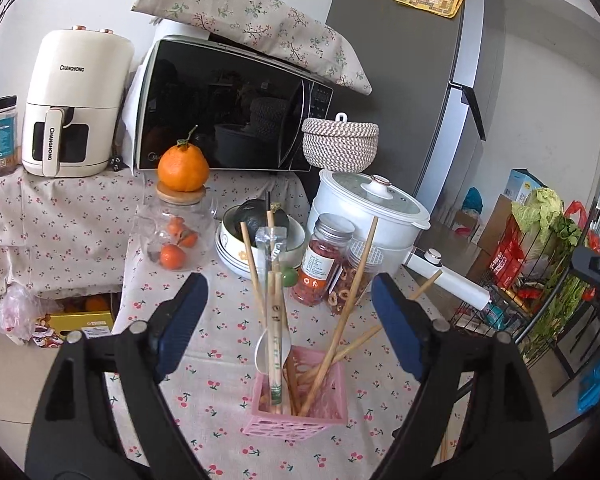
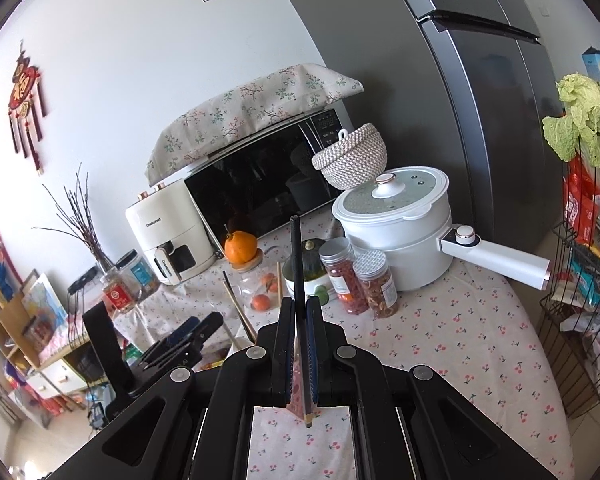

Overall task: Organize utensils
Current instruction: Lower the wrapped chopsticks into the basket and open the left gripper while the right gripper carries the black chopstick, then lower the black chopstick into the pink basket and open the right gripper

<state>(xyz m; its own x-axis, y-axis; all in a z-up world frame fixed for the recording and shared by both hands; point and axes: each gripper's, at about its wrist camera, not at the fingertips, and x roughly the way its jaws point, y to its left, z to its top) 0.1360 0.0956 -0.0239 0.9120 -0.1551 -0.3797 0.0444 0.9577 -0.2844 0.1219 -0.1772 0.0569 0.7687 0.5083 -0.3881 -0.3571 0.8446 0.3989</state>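
The right gripper (image 2: 300, 322), fingers clamped on a dark chopstick (image 2: 296, 256) that runs up the frame's centre, carries it. The pink holder (image 1: 300, 396) sits lower centre between the left gripper's (image 1: 290, 312) wide-spread fingers.

Pink holder (image 1: 300, 408), cherry-print tablecloth (image 1: 228, 344), black chopstick (image 2: 297, 256), orange citrus (image 1: 183, 167)

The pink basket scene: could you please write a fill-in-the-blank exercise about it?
1. The wooden chopsticks stand in a ____ basket.
2. The left tongs are ____, holding nothing.
3. The right tongs are shut on a ____ chopstick.
4. A big orange sits on a glass ____.

Missing words: pink; open; black; jar
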